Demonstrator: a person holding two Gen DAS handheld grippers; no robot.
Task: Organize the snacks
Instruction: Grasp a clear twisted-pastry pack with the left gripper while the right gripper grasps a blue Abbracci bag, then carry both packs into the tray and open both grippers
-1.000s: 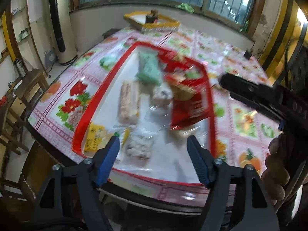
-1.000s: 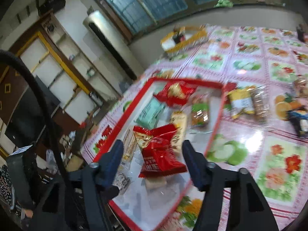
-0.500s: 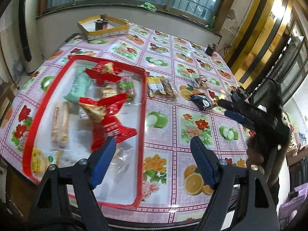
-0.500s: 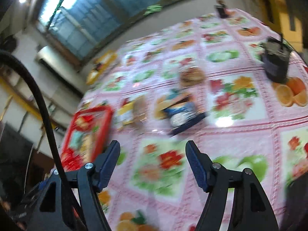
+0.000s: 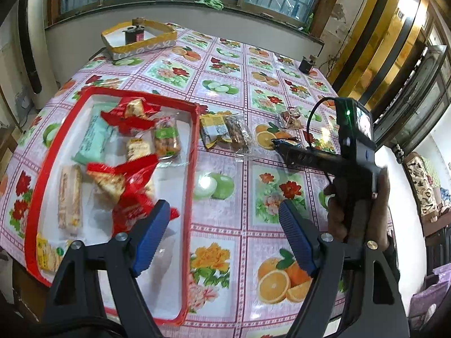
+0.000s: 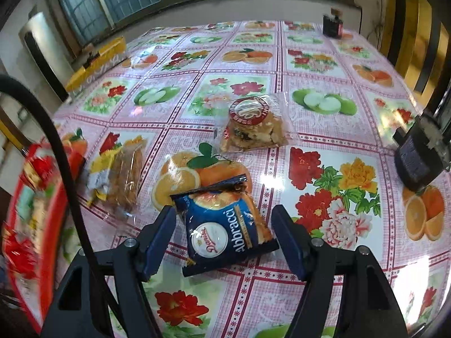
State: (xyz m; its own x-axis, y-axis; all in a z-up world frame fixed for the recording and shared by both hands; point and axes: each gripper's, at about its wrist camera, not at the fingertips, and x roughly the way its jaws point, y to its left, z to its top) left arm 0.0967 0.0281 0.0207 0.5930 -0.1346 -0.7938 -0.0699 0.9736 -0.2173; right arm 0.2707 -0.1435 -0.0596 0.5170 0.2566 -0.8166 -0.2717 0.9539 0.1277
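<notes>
A red-rimmed tray [image 5: 191, 169] on the left of the table holds several snack packs, among them a red packet [image 5: 132, 194]. My left gripper [image 5: 225, 236] is open and empty above the tray's right rim. My right gripper [image 6: 225, 242] is open, with the blue Abbracci packet [image 6: 225, 231] lying on the table between its fingers; it also shows in the left wrist view [image 5: 284, 143]. A clear-wrapped pastry [image 6: 253, 124] and a yellow-labelled biscuit pack [image 6: 118, 169] lie further out on the tablecloth.
A yellow box [image 5: 141, 39] stands at the table's far left corner. A small dark jar [image 6: 332, 25] is at the far edge and a black device [image 6: 417, 160] at the right. The tray's rim [image 6: 17, 225] shows at left in the right wrist view.
My right gripper let go of the red packet into the tray, swung right and came down around the blue Abbracci packet. My left gripper drew back from the tray and turned right.
</notes>
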